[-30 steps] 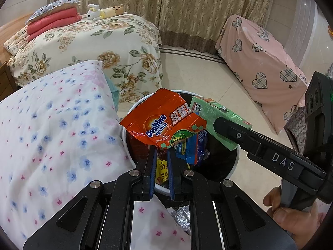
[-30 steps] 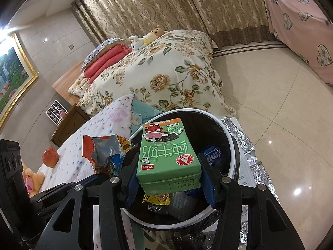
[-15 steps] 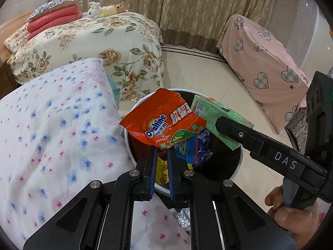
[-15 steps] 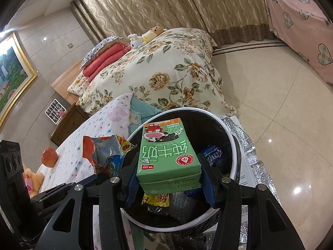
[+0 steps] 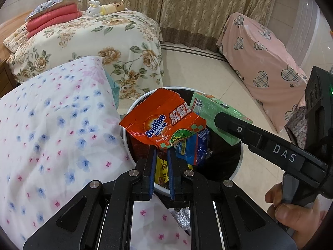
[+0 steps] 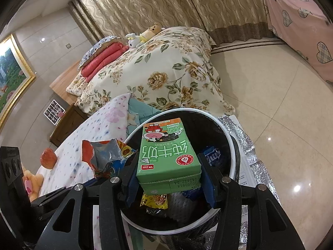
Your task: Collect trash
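**Both grippers loaded above the bin**

The left gripper (image 5: pixel 161 152) is clamped on the lower edge of a crumpled orange foil Ovaltine sachet (image 5: pixel 164 120), held over the round black trash bin with white rim (image 5: pixel 233 179). The right gripper (image 6: pixel 169 179) grips a green rectangular milk carton (image 6: pixel 166 156) by its sides, also above the bin opening. Blue and yellow wrappers (image 5: pixel 193 150) lie inside the bin. The bin stands beside a white floral-print quilt (image 5: pixel 52 125).
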The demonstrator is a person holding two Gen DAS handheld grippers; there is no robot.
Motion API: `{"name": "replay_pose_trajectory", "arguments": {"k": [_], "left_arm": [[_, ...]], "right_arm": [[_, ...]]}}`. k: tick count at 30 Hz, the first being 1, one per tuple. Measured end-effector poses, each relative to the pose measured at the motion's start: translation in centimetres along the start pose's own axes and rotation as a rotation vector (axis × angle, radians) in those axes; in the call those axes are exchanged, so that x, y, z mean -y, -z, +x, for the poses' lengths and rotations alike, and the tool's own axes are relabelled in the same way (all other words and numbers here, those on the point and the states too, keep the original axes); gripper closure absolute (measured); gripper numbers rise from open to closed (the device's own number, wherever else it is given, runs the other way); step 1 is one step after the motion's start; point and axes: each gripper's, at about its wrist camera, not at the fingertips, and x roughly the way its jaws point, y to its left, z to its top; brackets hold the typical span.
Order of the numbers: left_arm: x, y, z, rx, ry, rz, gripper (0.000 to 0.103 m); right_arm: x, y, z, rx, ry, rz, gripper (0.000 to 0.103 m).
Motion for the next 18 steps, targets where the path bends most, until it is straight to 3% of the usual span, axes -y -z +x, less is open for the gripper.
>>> {"name": "replay_pose_trajectory", "arguments": {"k": [4,6,7,8,12,16,18], "left_arm": [[-0.1,0.0,0.0,-0.005,0.005,-0.004,0.090],[-0.3,0.0,-0.1,-0.002,-0.002,-0.013,0.073],[-0.5,0.1,-0.4,0.008,-0.006,-0.022,0.056],[-0.7,0.2,-0.7,0.020,-0.009,-0.029,0.050],[-1.7,0.6,-1.7,0.032,-0.015,-0.054,0.050],[-3.1,1.6,-3.0,0.043,-0.026,-0.090,0.050],[-3.6,2.1,-3.6,0.049,-0.030,-0.106,0.050]], "right_arm": [[0.0,0.0,0.0,-0.001,-0.003,0.003,0.049],[0.0,0.0,-0.1,-0.001,0.001,0.008,0.047],[0.0,-0.1,-0.1,0.000,0.001,0.009,0.047],[0.0,0.0,-0.2,0.002,0.002,0.010,0.046],[-0.3,0.3,-0.9,0.013,0.002,0.017,0.037],[-0.9,0.9,-1.6,0.020,-0.007,0.017,0.036],[-1.2,1.0,-1.9,0.020,-0.013,0.018,0.031]]}}
